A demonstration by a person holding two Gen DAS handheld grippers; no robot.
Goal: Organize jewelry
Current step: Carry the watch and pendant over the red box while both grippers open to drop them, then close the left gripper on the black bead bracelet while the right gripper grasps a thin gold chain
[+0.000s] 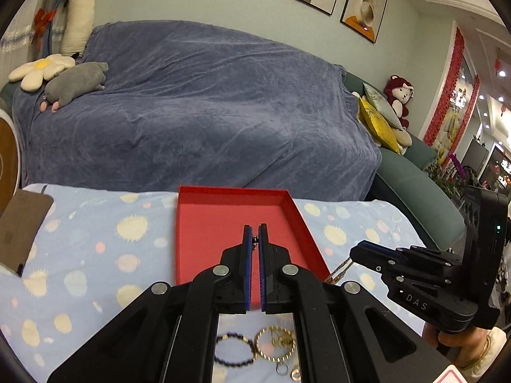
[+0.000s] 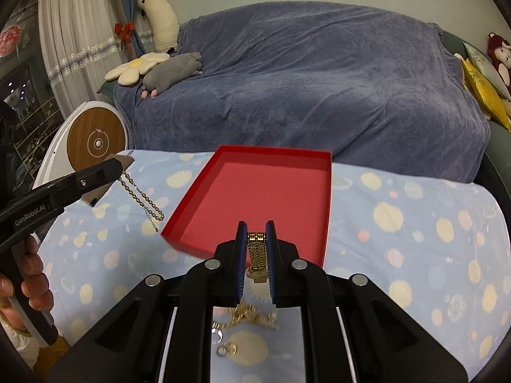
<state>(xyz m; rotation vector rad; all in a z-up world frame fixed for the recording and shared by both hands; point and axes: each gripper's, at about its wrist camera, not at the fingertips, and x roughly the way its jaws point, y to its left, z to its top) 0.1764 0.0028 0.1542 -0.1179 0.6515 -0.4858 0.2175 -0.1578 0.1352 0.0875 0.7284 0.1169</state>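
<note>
A shallow red tray (image 1: 289, 206) (image 2: 204, 178) lies on the spotted blue cloth. My left gripper (image 1: 255, 233) (image 2: 123, 164) is shut on a beaded chain (image 2: 143, 198) (image 1: 254, 244) that hangs down left of the tray. My right gripper (image 2: 257, 228) (image 1: 353, 252) is shut on a gold watch (image 2: 258, 255) (image 1: 340, 269) held over the tray's near edge. Loose pieces lie on the cloth below the grippers: a dark beaded bracelet (image 1: 233, 349), a gold bangle (image 1: 274, 343), small rings (image 1: 287, 370) (image 2: 225, 348) and a gold chain heap (image 2: 252, 316).
A sofa under a blue throw (image 1: 198, 108) stands right behind the table. A brown notebook (image 1: 22, 223) lies at the table's far left. A round wooden-faced device (image 2: 95, 143) stands left of the table. Plush toys and cushions sit on the sofa ends.
</note>
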